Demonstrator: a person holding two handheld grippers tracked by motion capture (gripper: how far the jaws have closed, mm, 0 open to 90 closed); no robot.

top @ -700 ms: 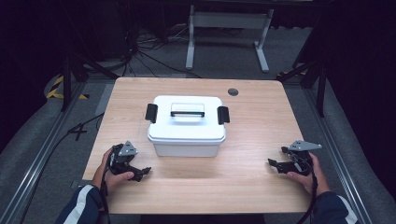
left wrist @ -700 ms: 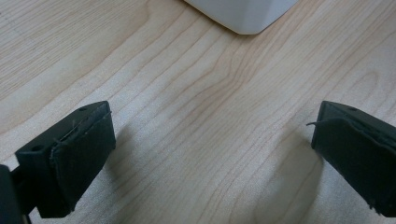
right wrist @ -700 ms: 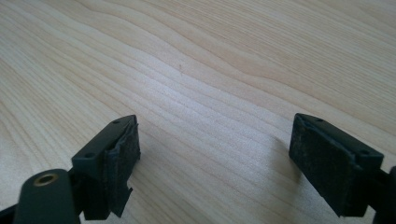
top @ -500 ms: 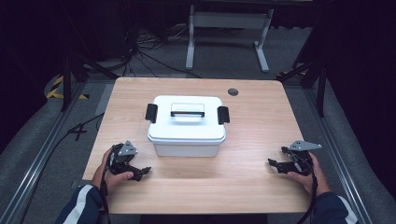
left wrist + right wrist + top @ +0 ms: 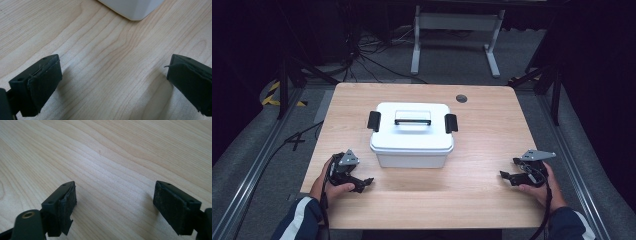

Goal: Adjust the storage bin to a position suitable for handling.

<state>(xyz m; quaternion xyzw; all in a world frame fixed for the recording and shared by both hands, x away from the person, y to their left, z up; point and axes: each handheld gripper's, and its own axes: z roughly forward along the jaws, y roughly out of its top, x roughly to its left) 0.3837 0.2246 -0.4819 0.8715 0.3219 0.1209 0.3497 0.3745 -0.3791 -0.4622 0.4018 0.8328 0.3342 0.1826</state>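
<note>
- At the middle of the high view, a white box (image 5: 412, 135) with a lid sits on the wooden table (image 5: 482, 200), its long side running left to right across the frame; a clear handle (image 5: 412, 118) lies along the top of the lid, and a black latch (image 5: 374, 121) sits at each short end, the other latch (image 5: 451, 123) at the right.
- Lower left of that view, the left gripper (image 5: 360, 184) rests low over the table just below and left of the box's near left corner, pointing right; in the left gripper view a white corner of the box (image 5: 132, 8) shows at the top, ahead of the jaws and well apart from them.
- Its jaws stand wide apart with bare wood between them.
- Lower right of the high view, the right gripper (image 5: 508, 177) points left toward the box, farther from it than the left one; its own view shows bare wood ahead.
- Its jaws also stand wide apart and hold nothing.
- I judge the left hand the nearer one for a first reach, and each latch faces its own side's gripper.
- Against the earlier frames, box and both hands lie as they did; nothing has shifted.
</note>
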